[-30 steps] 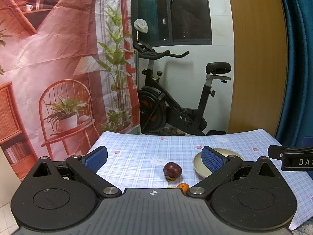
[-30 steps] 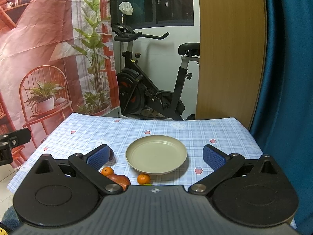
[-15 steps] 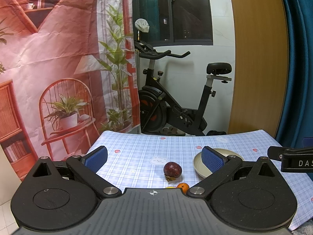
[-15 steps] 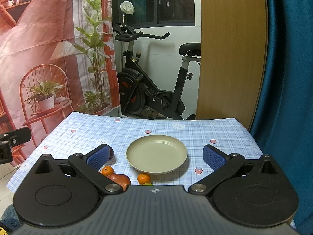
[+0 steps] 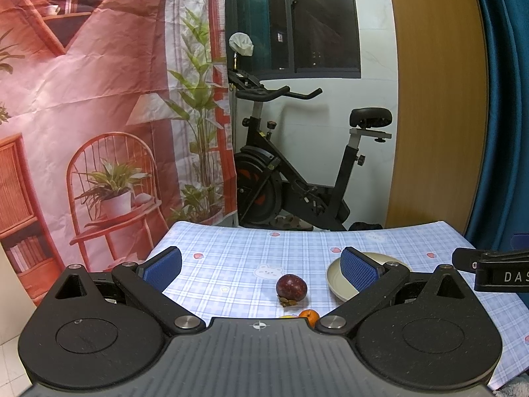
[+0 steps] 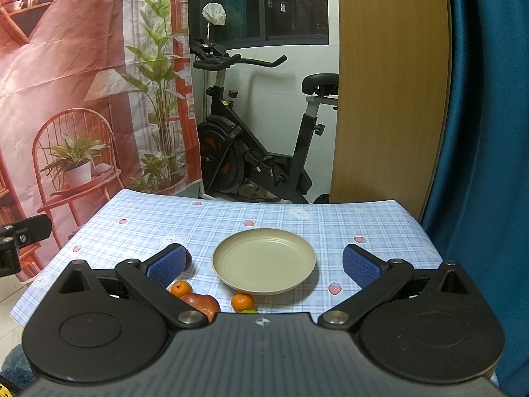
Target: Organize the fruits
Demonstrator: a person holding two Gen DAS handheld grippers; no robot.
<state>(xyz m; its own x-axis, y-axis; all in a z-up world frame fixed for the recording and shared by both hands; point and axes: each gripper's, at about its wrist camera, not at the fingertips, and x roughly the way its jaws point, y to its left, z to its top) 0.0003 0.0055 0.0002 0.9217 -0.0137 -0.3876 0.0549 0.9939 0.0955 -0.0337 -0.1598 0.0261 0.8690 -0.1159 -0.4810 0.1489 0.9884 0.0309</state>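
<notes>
My left claw body hides most of a small orange [image 5: 309,316]; in the right view, a red fruit [image 6: 201,302] and green one [image 6: 248,311] sit half-covered.

Even indoor light, sharp focus — strong fisheye bend at the edges

The plate [image 6: 264,260] casts a soft shadow to its right on the worktop [image 6: 330,228]; window [image 6: 294,3] dark — no glare.

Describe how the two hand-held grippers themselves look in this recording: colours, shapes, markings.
Both look alike. The left hand-held gripper and the right hand-held gripper have matte black bodies with two rounded lobes, silver pivot screws, a small white crosshair mark at centre, and two black fingers tipped with ribbed blue pads. The right one's side bears white letters "DAS", cut off. No cables or sleeves show.
</notes>
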